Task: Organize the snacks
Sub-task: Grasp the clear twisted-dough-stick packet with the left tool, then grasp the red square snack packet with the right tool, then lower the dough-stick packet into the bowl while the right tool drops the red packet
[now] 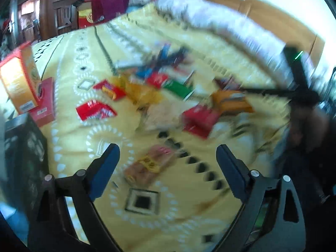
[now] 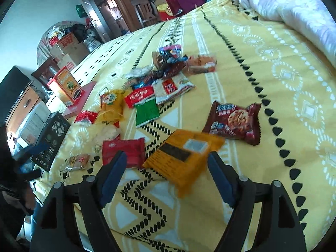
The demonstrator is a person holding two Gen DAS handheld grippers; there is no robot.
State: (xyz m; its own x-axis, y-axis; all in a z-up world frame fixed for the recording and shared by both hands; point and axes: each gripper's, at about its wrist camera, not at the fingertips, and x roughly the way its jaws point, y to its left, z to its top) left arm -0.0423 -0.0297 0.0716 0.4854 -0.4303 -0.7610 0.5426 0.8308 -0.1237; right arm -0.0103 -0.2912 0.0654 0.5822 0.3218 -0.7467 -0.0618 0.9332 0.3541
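Left gripper (image 1: pixel 168 159): jaws gaping wide, pointing toward 12 o'clock.
Right gripper (image 2: pixel 168 166): jaws gaping wide, hovering.

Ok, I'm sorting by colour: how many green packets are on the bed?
1. The green packet lies flat mid-pile, just in front of a red packet and right of a yellow packet. More could be hidden in the overlapping heap behind.
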